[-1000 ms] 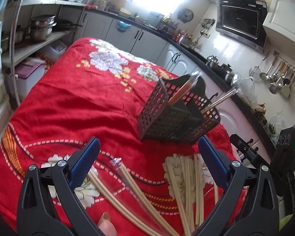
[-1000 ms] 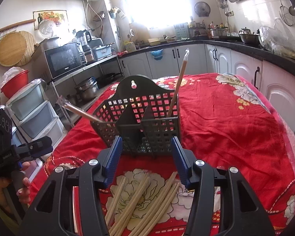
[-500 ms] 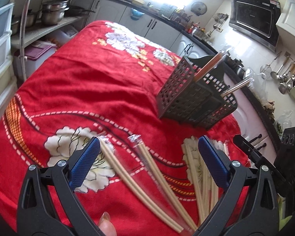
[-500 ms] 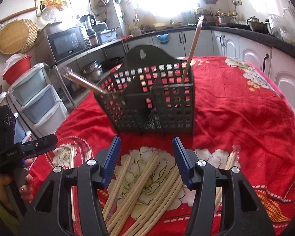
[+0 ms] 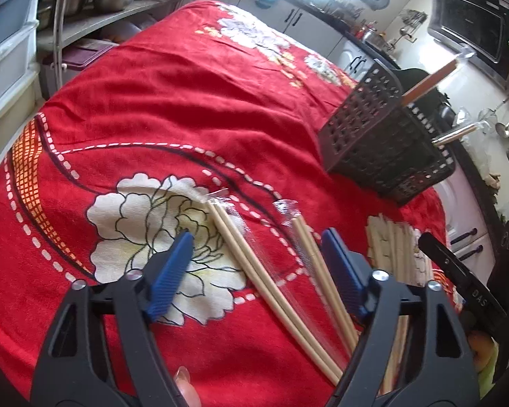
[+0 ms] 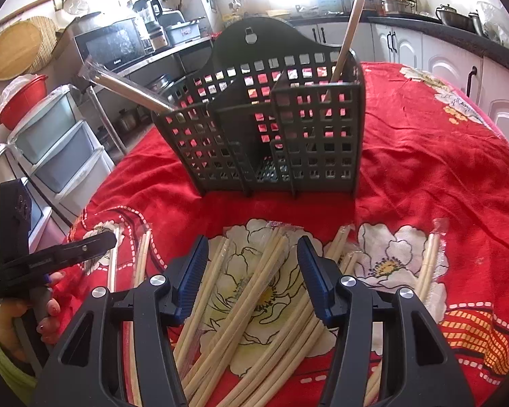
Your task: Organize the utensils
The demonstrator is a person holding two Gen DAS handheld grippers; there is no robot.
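Red flowered tablecloth (image 6: 424,156) over a kitchen table. On it, upright, a black slotted caddy (image 6: 264,135): one wrapped chopstick pair (image 6: 347,30) in its right compartment, another (image 6: 129,90) leaning out left. Pale loose chopsticks (image 6: 254,305) heaped before it. Left gripper (image 5: 256,259) just narrowing astride a wrapped pair (image 5: 254,264), untouched; right gripper (image 6: 252,279) parted, empty.

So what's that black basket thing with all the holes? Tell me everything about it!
The black basket looks like dark plastic, its walls a grid of square holes. Dividers split it into compartments, and a tall rounded back panel has a hanging hole. It stands upright on the red flowered cloth, beyond the loose chopsticks lying in front of it. One wrapped chopstick pair stands in its right compartment, and another leans out over the left side. Neither gripper touches it.
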